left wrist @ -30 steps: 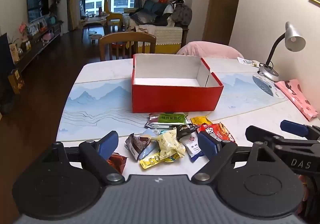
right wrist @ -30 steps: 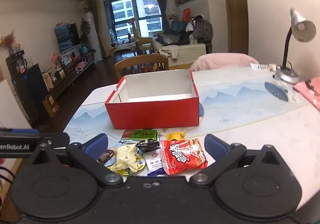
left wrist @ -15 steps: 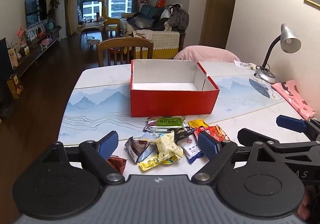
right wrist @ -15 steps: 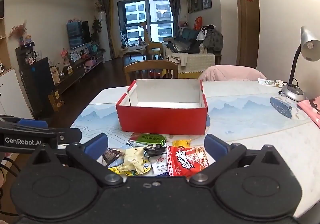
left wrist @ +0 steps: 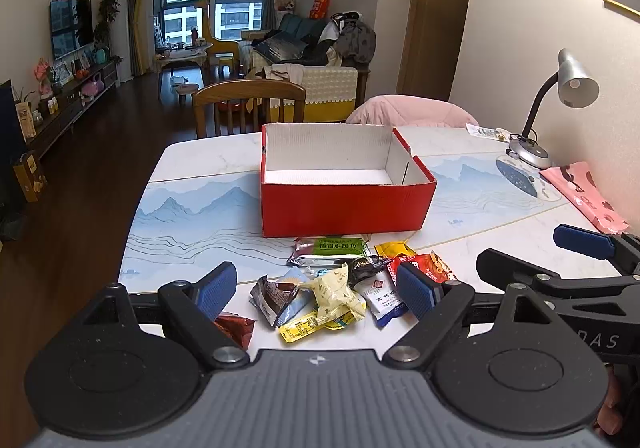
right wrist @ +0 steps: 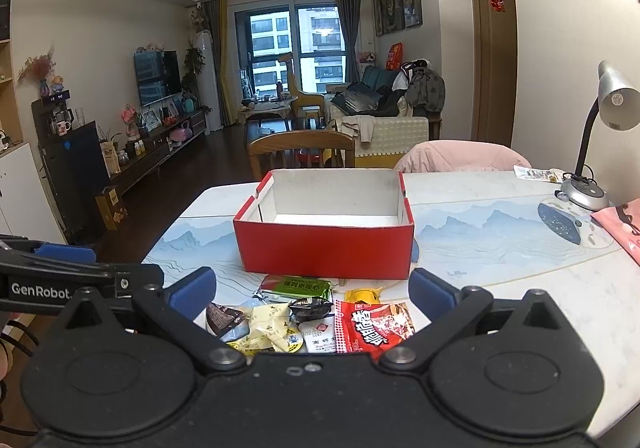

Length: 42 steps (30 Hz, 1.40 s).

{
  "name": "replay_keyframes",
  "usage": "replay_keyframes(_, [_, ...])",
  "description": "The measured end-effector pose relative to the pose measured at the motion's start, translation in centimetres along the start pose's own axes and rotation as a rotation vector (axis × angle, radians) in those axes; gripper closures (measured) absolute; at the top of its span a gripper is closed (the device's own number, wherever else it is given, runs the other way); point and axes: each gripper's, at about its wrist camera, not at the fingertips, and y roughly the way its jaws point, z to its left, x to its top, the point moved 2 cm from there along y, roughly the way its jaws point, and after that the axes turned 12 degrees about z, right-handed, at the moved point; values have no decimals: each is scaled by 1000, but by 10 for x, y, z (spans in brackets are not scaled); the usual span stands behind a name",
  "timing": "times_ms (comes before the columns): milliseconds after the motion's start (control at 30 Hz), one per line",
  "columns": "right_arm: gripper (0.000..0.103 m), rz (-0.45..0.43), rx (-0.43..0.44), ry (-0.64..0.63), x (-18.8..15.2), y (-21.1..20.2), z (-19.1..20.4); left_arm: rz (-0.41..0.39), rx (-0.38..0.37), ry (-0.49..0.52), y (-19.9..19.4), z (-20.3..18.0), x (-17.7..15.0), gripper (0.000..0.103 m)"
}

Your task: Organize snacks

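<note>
Both grippers, left gripper [left wrist: 316, 290] and right gripper [right wrist: 314, 294], hang wide and empty over the snack pile [left wrist: 340, 284] at lower centre. Take one outer packet, perhaps the red packet [right wrist: 374, 326], and lift it clear into the empty red box [left wrist: 346, 204] behind on the counter [left wrist: 512, 240].

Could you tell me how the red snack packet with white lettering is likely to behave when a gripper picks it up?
The red snack packet looks like a thin, flat foil pouch, so it will probably flex and droop. Its glossy film may slip between pads. It seems light, and it overlaps neighbouring wrappers, which could shift too.
</note>
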Motion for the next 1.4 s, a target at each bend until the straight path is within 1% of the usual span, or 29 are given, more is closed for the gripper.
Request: replay_keyframes(1400, [0, -3, -16, 5, 0, -1, -2, -5, -7, 7, 0, 3, -2, 16])
